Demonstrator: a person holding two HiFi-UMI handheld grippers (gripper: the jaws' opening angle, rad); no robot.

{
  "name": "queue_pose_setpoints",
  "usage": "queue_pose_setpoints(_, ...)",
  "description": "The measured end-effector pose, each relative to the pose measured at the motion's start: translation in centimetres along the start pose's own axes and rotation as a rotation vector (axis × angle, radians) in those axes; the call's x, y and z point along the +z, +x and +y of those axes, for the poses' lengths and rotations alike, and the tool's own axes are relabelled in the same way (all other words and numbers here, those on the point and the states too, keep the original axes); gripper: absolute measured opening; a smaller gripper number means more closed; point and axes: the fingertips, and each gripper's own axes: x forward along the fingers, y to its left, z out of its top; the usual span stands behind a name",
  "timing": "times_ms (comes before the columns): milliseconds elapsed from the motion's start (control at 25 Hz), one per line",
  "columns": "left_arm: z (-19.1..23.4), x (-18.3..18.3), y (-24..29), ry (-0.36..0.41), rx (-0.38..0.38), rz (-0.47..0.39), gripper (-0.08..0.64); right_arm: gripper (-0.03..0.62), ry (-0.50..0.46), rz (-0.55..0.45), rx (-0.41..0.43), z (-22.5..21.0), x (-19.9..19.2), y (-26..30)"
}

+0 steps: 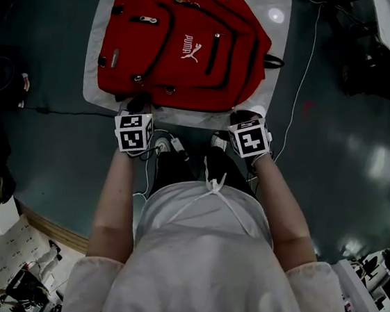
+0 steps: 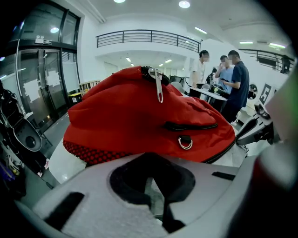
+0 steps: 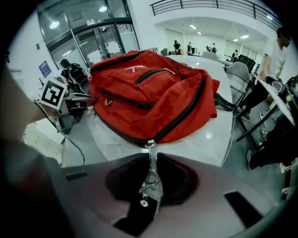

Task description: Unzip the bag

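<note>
1. Looking down on a red bag (image 1: 183, 49) lying flat, front pockets and logo up, on a pale mat (image 1: 274, 91), its near edge just ahead of both grippers.
2. Pinching the main zip's metal pull (image 3: 150, 179) with the right gripper (image 3: 151, 195), jaws all but closed on it, at the bag's near right corner.
3. Drawing that pull out straight from the slider at the bag's edge back into the grip, with a small ring hanging on it.
4. Facing the black zip (image 3: 184, 114) running away from the slider up the bag's side, looking closed along the whole visible stretch.
5. Holding the left gripper (image 2: 156, 197) low at the bag's near left corner, jaws drawn close together, with no red fabric showing between them.
6. Sitting just short of the bag's lower edge there, near a strip of red mesh (image 2: 88, 153).
7. Showing, from the left gripper view, a second pull (image 2: 159, 88) dangling off the bag's highest fold and a metal ring (image 2: 185, 142) on a black tab lower down.
8. Taking in several people (image 2: 233, 79) standing by a table well behind the bag.
9. Catching a white cable (image 1: 301, 80) trailing over the dark floor just right of the mat.
</note>
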Motion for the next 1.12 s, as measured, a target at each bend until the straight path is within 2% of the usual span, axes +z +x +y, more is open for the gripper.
queue_pose_setpoints(40, 0.0, 0.0, 0.0, 0.001, -0.002, -0.002, 0.018, 0.048, -0.004, 0.0, -0.001, 0.2, 0.1, 0.0)
queue_pose_setpoints(120, 0.0, 0.0, 0.0, 0.005, -0.004, -0.007, 0.018, 0.15, -0.013, -0.013, -0.022, 0.4, 0.4, -0.4)
queue_pose_setpoints(240, -0.2, 0.1, -0.1, 0.039, -0.019, -0.033, 0.02, 0.153, 0.004, -0.08, -0.058, 0.7, 1.4, -1.4)
queue_pose_setpoints(360, -0.8, 0.4, -1.0, 0.098, -0.05, -0.065, 0.019, 0.142, 0.063, -0.16, -0.026, 1.9, 2.7, -2.6)
queue_pose_setpoints(400, -1.1, 0.8, -1.5, 0.108, -0.064, -0.078, 0.019, 0.119, 0.072, -0.189, -0.023, 2.3, 3.4, -3.2)
queue_pose_setpoints(480, -2.1, 1.9, -2.7, 0.108, -0.1, -0.119, 0.02, 0.064, 0.064, -0.244, -0.044, 2.8, 4.8, -4.4)
queue_pose_setpoints(560, -3.3, 3.3, -4.0, 0.101, -0.138, -0.166, 0.02, 0.046, 0.061, -0.293, -0.062, 3.4, 6.2, -5.4)
queue_pose_setpoints(880, -8.8, 11.5, -10.6, 0.149, -0.266, -0.372, 0.02, 0.031, 0.08, -0.519, -0.048, 6.0, 11.9, -10.3)
queue_pose_setpoints(1120, -9.8, 17.4, -15.6, 0.153, -0.31, -0.523, 0.02, 0.028, 0.044, -0.719, -0.046, 8.1, 16.1, -15.8)
